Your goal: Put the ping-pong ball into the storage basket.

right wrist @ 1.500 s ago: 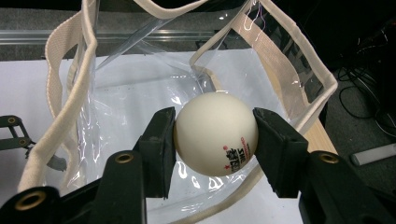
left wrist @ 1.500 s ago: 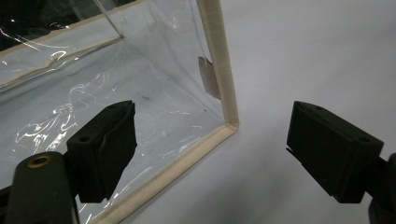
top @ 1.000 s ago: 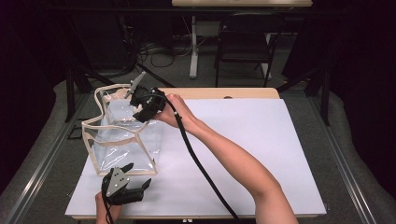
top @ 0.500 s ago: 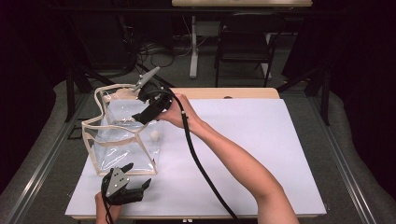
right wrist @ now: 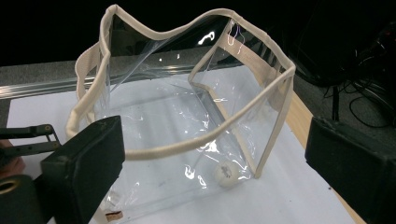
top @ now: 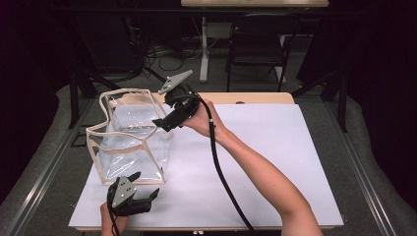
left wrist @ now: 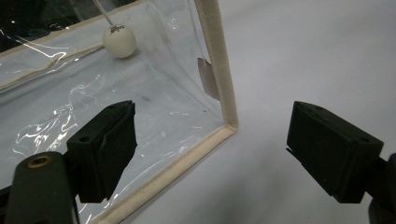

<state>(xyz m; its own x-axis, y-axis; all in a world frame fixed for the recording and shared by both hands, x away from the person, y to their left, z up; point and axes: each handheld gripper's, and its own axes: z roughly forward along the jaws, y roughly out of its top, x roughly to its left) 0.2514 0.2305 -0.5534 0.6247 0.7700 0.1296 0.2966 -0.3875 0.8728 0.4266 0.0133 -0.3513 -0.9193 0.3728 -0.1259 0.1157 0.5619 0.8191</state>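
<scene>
1. A clear bag (top: 130,140) with cream trim stands upright and open-topped on the left part of the white tabletop (top: 275,162).
2. In the right gripper view the bag's (right wrist: 187,121) rim sags in a wavy outline, and a small white ball (right wrist: 226,175) lies on its floor near one bottom corner.
3. The left gripper view shows the same ball (left wrist: 119,40) through the clear wall, resting inside against the far edge of the bag (left wrist: 154,107).
4. The right gripper (top: 158,123) hangs in the air just beside the bag's upper right edge, its fingers pointing left toward the opening.
5. Its fingers have just been opening and now stand released and wide apart; nothing lies between them, and the bag shows beyond the gap in its own view.
6. A black cable (top: 221,172) trails from this gripper along the person's right forearm toward the bottom of the high view.
7. The left gripper (top: 147,186) sits low at the near edge of the tabletop, just in front of the bag's near bottom corner.
8. Its fingers are also spread and released; in its own view the bag's trimmed corner lies between them, touching neither pad.
9. Beyond the tabletop, a chair (top: 255,44) and loose cables sit on the dark floor.
</scene>
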